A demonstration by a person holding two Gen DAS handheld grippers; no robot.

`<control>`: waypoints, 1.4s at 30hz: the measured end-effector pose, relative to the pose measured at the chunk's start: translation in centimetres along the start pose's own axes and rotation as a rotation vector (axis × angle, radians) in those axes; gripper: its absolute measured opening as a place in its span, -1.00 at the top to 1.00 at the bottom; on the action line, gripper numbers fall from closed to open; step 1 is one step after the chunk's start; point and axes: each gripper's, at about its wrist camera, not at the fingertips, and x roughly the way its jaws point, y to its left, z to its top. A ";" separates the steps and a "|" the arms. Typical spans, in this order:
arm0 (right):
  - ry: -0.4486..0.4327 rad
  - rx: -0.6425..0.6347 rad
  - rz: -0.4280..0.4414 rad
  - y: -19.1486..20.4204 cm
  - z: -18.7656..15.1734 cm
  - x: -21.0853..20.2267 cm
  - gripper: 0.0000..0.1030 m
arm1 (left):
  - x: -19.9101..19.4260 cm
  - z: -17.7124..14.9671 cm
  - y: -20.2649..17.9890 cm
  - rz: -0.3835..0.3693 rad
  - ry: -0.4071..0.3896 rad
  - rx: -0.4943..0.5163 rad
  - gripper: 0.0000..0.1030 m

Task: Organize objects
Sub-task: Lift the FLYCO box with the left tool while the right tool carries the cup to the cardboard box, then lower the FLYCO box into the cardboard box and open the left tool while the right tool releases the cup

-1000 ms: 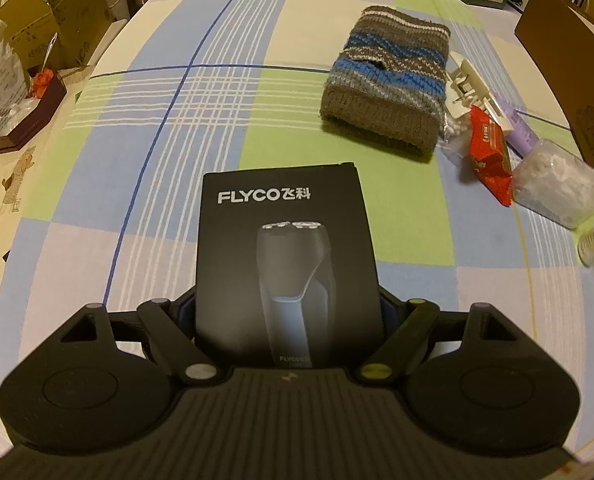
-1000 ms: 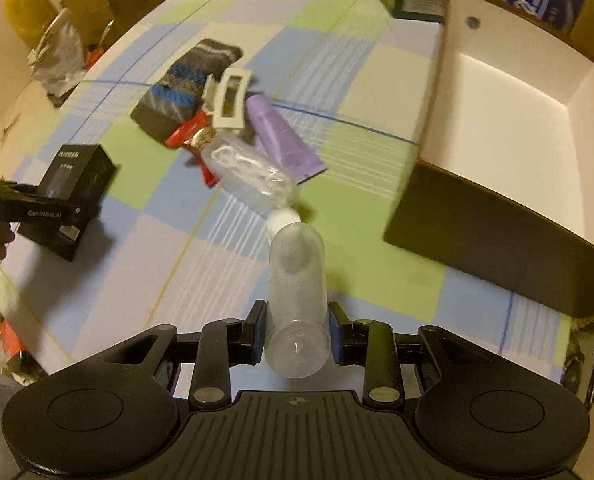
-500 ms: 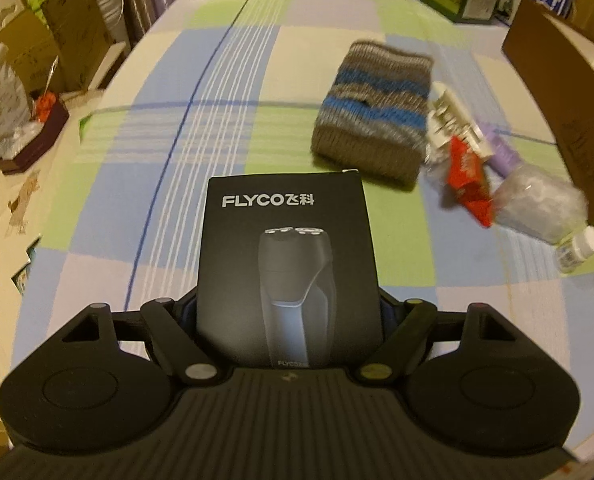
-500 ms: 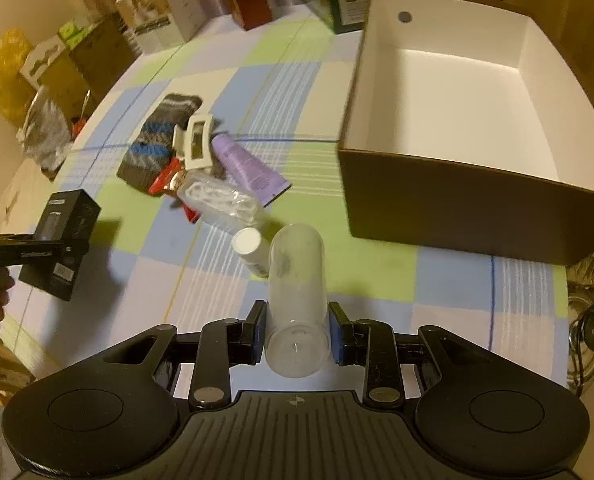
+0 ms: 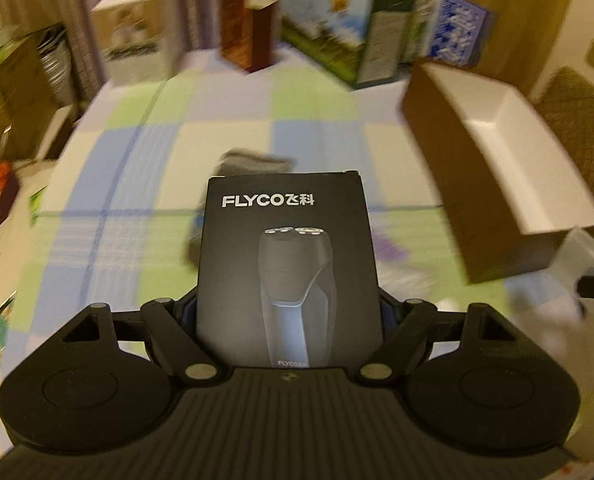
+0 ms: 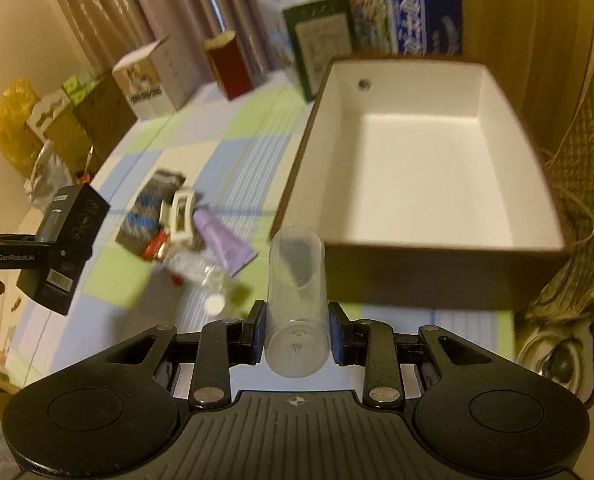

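Above the checked surface (image 6: pixel 253 132), the left gripper (image 5: pixel 288 312) is gripping a black shaver box (image 5: pixel 287 268) between its 2 fingers, holding it upright in the air. The right gripper (image 6: pixel 297 334) is clamping a clear tube (image 6: pixel 297 300), its far end pointing toward the open brown box (image 6: pixel 417 168). A knit pouch (image 6: pixel 149 216), white clip (image 6: pixel 181 216) and purple tube (image 6: pixel 223 240) are lying together left of that box.
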 end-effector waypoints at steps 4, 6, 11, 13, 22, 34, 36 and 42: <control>-0.049 -0.001 -0.013 -1.9 1.4 -1.5 0.45 | 0.2 2.8 -4.5 -0.066 -0.040 0.054 -0.48; -0.072 -0.002 -0.025 -3.1 2.2 -2.1 0.45 | 0.4 4.2 -6.8 -0.100 -0.060 0.078 -0.48; -0.120 0.001 -0.055 -6.0 4.2 -2.7 0.45 | 1.8 7.5 -12.8 -0.161 -0.094 0.131 -0.48; -0.130 0.006 -0.066 -7.0 4.8 -2.5 0.45 | 2.7 8.8 -15.2 -0.176 -0.098 0.144 -0.48; -0.124 0.011 -0.112 -11.2 7.2 0.3 0.45 | 8.1 11.7 -22.6 -0.185 -0.039 0.175 -0.49; -0.011 0.000 -0.160 -14.4 6.9 4.7 0.45 | 16.3 11.0 -26.7 -0.105 0.124 0.162 -0.49; 0.006 0.004 -0.161 -14.8 7.0 5.3 0.45 | 17.0 10.8 -27.0 -0.097 0.136 0.168 -0.49; 0.020 0.002 -0.162 -15.8 7.2 6.2 0.45 | 17.9 10.7 -27.8 -0.089 0.126 0.192 -0.50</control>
